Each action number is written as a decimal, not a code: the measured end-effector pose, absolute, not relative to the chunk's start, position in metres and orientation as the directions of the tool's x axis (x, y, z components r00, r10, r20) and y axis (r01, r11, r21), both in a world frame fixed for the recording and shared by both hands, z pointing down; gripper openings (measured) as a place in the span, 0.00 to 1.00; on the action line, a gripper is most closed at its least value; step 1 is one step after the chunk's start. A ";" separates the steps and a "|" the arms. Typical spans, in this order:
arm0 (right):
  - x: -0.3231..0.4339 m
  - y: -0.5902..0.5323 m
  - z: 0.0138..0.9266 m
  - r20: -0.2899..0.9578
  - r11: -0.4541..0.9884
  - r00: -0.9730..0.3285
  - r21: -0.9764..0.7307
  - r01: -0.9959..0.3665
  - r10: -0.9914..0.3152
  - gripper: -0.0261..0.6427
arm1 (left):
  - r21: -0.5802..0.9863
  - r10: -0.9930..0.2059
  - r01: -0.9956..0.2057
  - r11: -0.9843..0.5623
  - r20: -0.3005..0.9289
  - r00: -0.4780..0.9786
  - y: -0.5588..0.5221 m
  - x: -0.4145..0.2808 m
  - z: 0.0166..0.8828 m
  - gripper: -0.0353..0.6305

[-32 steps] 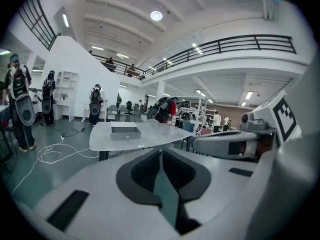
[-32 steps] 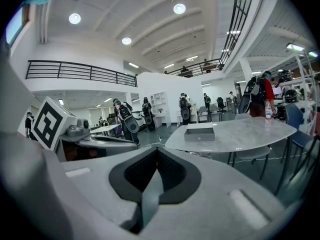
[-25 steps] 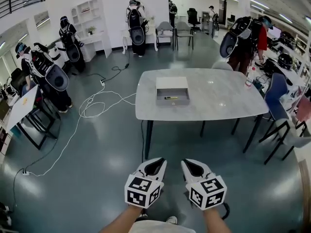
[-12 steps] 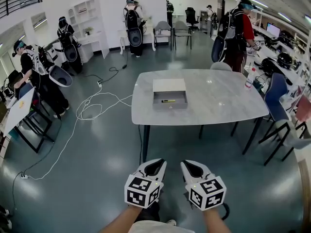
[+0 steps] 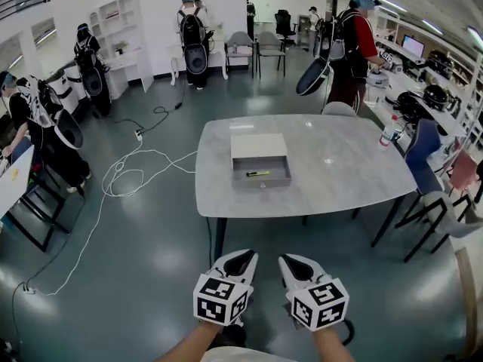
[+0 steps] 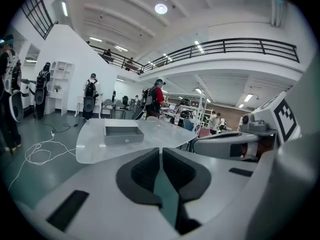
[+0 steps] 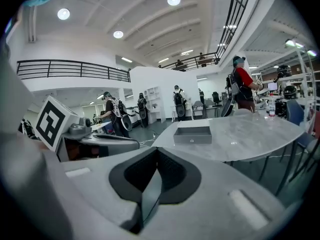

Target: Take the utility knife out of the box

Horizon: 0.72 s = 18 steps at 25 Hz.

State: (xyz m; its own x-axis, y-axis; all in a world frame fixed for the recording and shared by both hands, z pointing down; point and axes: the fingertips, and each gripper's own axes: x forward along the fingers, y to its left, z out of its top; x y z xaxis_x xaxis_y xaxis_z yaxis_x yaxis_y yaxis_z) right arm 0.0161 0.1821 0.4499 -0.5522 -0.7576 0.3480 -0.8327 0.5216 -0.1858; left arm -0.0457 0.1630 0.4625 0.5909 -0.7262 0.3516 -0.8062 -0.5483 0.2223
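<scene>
— How many tongs are in view, and what are they doing?

— Two. The left tongs (image 5: 241, 260) and the right tongs (image 5: 297, 263) hang side by side low in the head view, over the floor (image 5: 151, 270) and well short of the tabletop (image 5: 339, 164). Each carries one marker cube.

— Are they gripping anything?

— No. In the left gripper view the two jaws meet at the tips with nothing between them. The right gripper view shows the same: jaws pressed together and empty.

— Where is the utility knife?

— There is one utility knife (image 5: 257, 173), a thin yellow and dark bar. It lies flat in the open tray of the box (image 5: 261, 182), running crosswise.

— And how many boxes?

— One grey box, on the left half of the tabletop near its front edge. Its pale lid part sits on the far side.

— What else is on the tabletop?

— One bottle (image 5: 389, 132), upright near the right edge and well apart from the box.

— What about the rest of the room?

— One white cable (image 5: 121, 176) loops over the floor to the left. I count four people wearing backpack rigs around the room, one of them in a red shirt (image 5: 364, 38) just behind the tabletop. Farther back there are smaller figures, too small to count surely. Two chairs (image 5: 255, 47) stand together by the back wall.
</scene>
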 end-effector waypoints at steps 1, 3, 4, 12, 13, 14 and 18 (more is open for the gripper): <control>0.012 0.174 0.450 0.352 0.518 -0.549 -0.185 -0.835 -0.758 0.05 | 0.227 -0.722 -0.803 -0.551 0.353 0.595 0.155 -0.049 0.463 0.09; 0.004 0.157 0.449 0.358 0.513 -0.543 -0.183 -0.839 -0.760 0.05 | 0.235 -0.714 -0.796 -0.557 0.353 0.604 0.139 -0.055 0.463 0.09; 0.000 0.149 0.448 0.361 0.510 -0.539 -0.181 -0.841 -0.761 0.05 | 0.238 -0.710 -0.793 -0.561 0.353 0.609 0.130 -0.058 0.463 0.09; -0.033 0.087 0.443 0.383 0.488 -0.514 -0.171 -0.856 -0.767 0.05 | 0.267 -0.686 -0.771 -0.578 0.352 0.637 0.069 -0.089 0.460 0.09; -0.036 0.081 0.442 0.385 0.484 -0.511 -0.171 -0.858 -0.769 0.05 | 0.269 -0.682 -0.767 -0.583 0.352 0.641 0.063 -0.091 0.459 0.09; -0.039 0.075 0.442 0.386 0.481 -0.507 -0.170 -0.860 -0.771 0.05 | 0.269 -0.678 -0.763 -0.587 0.351 0.646 0.057 -0.094 0.459 0.09; -0.049 0.053 0.440 0.390 0.465 -0.490 -0.165 -0.870 -0.779 0.05 | 0.275 -0.666 -0.749 -0.603 0.343 0.662 0.033 -0.102 0.457 0.09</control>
State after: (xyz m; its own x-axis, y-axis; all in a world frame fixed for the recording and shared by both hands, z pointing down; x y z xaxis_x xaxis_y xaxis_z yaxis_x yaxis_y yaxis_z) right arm -0.0486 0.0527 0.4402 -0.4902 -0.7795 0.3901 -0.8700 0.4648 -0.1646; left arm -0.1020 0.0329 0.4575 0.6618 -0.6665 0.3432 -0.7493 -0.6026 0.2748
